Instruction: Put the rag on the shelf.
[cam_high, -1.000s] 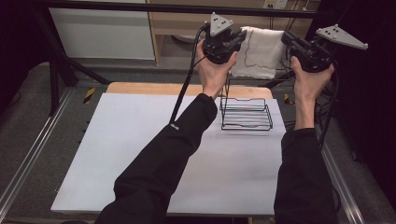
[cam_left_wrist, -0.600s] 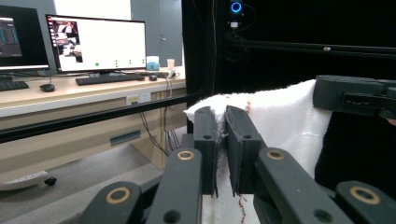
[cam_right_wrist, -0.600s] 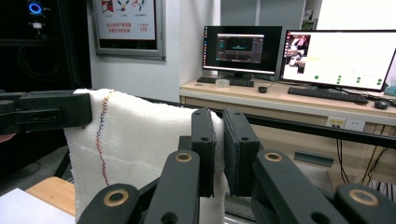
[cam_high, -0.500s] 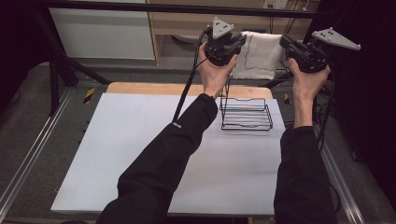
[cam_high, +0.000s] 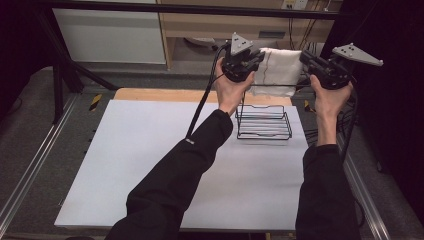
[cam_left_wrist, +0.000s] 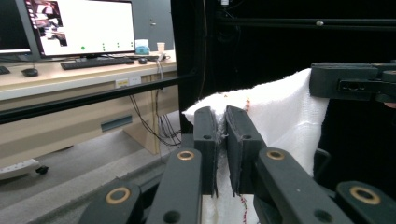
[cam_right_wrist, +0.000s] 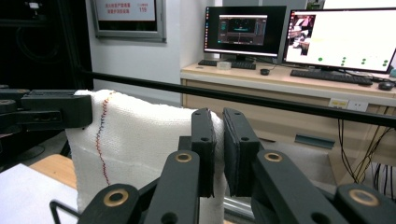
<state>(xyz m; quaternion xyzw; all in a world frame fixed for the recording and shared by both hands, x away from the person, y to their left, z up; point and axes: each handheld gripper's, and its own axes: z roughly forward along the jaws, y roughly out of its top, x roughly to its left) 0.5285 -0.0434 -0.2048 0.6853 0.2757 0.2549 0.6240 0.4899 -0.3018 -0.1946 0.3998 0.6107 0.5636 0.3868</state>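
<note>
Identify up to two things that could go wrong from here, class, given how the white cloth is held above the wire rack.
1. The left gripper and right gripper each pinch only a top corner of the white cloth, so an edge might slip free.
2. The cloth hangs just beyond the wire rack; lowered carelessly, it could snag a wire or nudge the light rack across the table.

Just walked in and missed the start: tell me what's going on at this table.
A person is holding a white towel up in the air between two hand-held grippers. The left gripper pinches one top corner and the right gripper pinches the other, so the towel hangs spread between them above the far edge of the table. A black wire basket sits on the table just below and in front of the towel, with nothing in it.
</note>
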